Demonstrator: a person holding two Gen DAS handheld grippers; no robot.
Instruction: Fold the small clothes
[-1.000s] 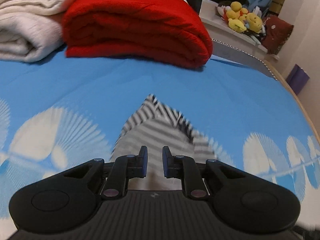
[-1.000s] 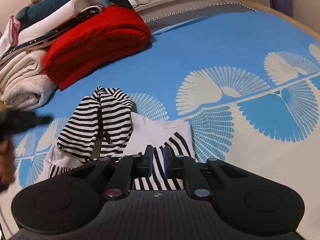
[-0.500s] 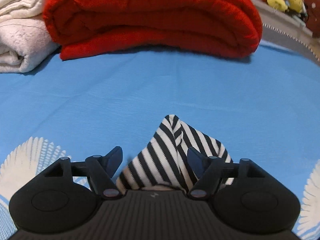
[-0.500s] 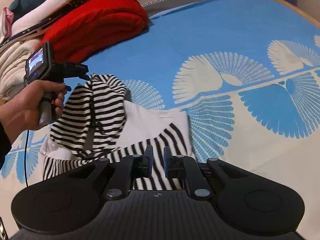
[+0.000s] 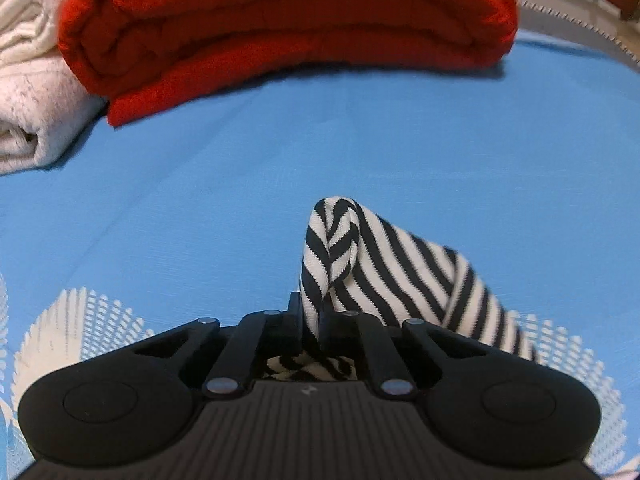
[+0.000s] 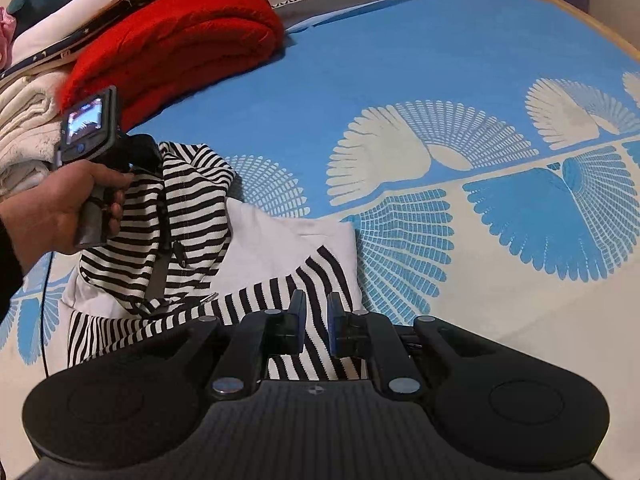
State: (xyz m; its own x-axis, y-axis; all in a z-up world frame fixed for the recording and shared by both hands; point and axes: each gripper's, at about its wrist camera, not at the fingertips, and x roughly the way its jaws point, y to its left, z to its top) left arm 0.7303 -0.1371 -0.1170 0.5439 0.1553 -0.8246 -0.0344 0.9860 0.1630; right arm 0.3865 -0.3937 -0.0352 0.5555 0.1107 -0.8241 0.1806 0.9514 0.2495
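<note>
Left gripper [image 5: 310,320] just closed, now pinching a raised fold of the striped garment [image 5: 360,264]; same gripper seen from the right wrist view with a hand [image 6: 60,208] round its grip, fingertips hidden behind cloth there. Garment [image 6: 192,216] spread on the blue patterned bed [image 6: 400,80], white lining showing; lower edge cut off by the gripper body. Right gripper [image 6: 316,320] nearly pressed together, striped hem between the pads; actual grip hard to confirm. Folded red blanket [image 5: 280,20] and white towels [image 5: 28,80] behind.

A bedroom: patterned blue bedspread [image 6: 400,60], folded red blanket [image 5: 280,20]
</note>
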